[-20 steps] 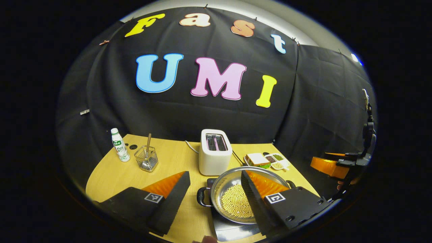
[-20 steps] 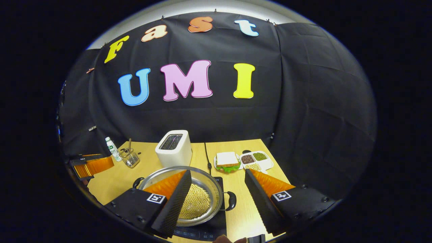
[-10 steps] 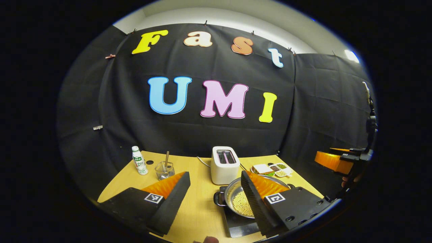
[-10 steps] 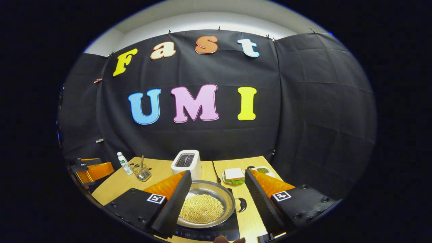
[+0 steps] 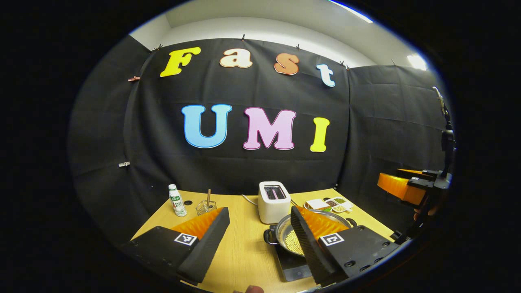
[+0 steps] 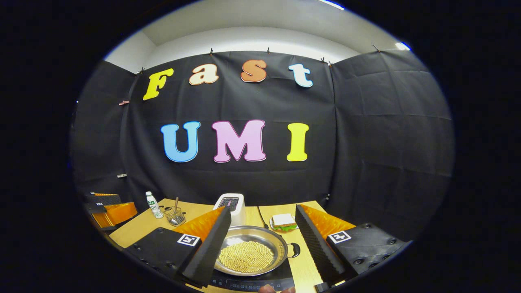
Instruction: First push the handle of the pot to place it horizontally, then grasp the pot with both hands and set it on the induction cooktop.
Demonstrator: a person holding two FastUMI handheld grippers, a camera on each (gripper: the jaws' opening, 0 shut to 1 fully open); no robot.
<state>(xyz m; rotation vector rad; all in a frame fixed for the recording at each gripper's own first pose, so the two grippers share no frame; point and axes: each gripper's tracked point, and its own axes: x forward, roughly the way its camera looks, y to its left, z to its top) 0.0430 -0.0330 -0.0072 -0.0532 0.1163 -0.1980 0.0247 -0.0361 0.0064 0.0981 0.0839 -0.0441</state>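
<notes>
Now the pot (image 6: 249, 253) sits on the induction cooktop (image 6: 252, 282), a shallow steel pan with a layer of pale round beans (image 6: 246, 256) across its bottom. In the right gripper view one black side handle (image 6: 294, 250) sticks out level toward the right; in the left gripper view the other handle (image 5: 269, 237) shows at the pan's left edge, also level.

The left hand-held gripper (image 5: 260, 244) is released, its two fingers spread wide with nothing between them. It hangs above the wooden surface (image 5: 244, 244), apart from the pot, and its right finger (image 5: 303, 240) covers part of the pan from this angle. The right hand-held gripper (image 6: 263, 244) is likewise released, fingers well apart and empty, raised in front of the pot without touching it. Each gripper also appears at the edge of the other's view, held up off to the side.

Behind the pot stands a white toaster (image 5: 274, 202), its cord trailing toward the back of the surface. To the right of it lie a sandwich on a plate (image 6: 283, 221) and, in the left gripper view, a white divided dish (image 5: 337, 204) of small grains just beside it. Toward the far left corner stand a small white bottle (image 5: 177, 200) with a green label and, near it, a clear holder (image 5: 205, 207) with a stick-like utensil upright in it. A fingertip (image 6: 276, 289) of the person shows at the bottom rim of the right gripper view.
</notes>
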